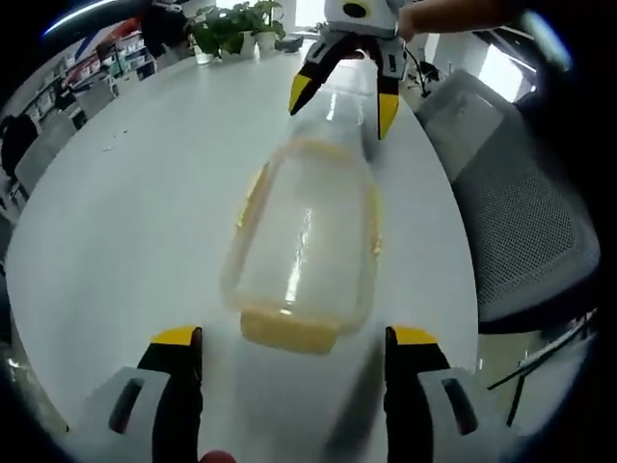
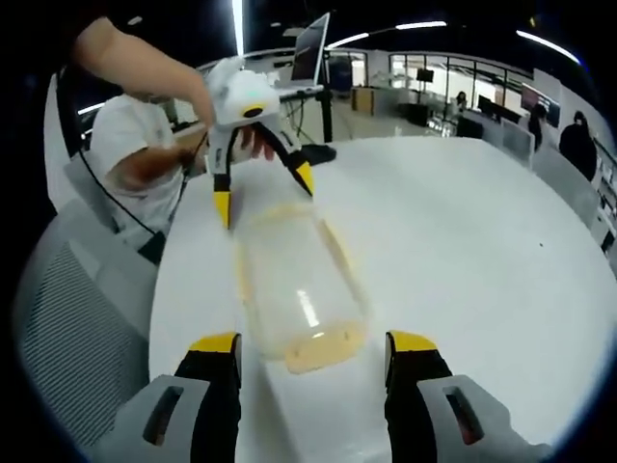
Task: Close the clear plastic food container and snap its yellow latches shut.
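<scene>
A clear plastic food container [image 1: 307, 241] with yellow latches lies lengthwise on the white table [image 1: 125, 212], its lid on. The near end latch [image 1: 287, 331] sits just ahead of my left gripper [image 1: 294, 340], which is open, jaws wide on either side. At the far end my right gripper [image 1: 343, 96] stands open around the container's other end. From the right gripper view the container [image 2: 299, 289] stretches away, its near yellow latch [image 2: 313, 355] between the jaws of my open right gripper [image 2: 313, 345]. The left gripper [image 2: 262, 193] is open at the far end.
A grey mesh office chair [image 1: 511, 212] stands at the table's edge, also visible as the chair [image 2: 67, 318] in the right gripper view. Potted plants [image 1: 236, 27] sit at the far table end. A person [image 2: 145, 145] holds the left gripper. Office desks lie behind.
</scene>
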A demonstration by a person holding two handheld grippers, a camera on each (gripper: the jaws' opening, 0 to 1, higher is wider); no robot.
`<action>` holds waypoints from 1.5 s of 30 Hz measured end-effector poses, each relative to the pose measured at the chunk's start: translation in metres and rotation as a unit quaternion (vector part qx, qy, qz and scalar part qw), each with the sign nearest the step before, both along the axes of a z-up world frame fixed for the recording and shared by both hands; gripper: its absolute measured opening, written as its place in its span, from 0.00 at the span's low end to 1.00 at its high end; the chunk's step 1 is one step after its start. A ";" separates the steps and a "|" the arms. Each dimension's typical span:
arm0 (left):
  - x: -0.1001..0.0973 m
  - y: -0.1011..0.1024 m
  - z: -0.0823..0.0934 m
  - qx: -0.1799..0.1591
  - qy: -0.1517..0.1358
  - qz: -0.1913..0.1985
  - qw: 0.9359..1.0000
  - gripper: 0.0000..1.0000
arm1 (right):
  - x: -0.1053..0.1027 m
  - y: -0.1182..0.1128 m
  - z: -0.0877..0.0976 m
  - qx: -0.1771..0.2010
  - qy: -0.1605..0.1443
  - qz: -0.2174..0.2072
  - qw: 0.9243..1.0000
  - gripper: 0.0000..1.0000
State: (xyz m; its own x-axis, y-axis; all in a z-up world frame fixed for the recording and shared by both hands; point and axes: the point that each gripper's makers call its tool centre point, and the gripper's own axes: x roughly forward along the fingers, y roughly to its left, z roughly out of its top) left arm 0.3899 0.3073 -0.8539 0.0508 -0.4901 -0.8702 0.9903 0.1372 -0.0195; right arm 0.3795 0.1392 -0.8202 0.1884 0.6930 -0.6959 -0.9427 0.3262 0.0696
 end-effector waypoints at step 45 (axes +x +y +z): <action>0.001 -0.003 -0.009 0.052 -0.013 -0.063 0.997 0.70 | 0.001 0.005 -0.032 -0.089 0.008 0.101 0.991 0.53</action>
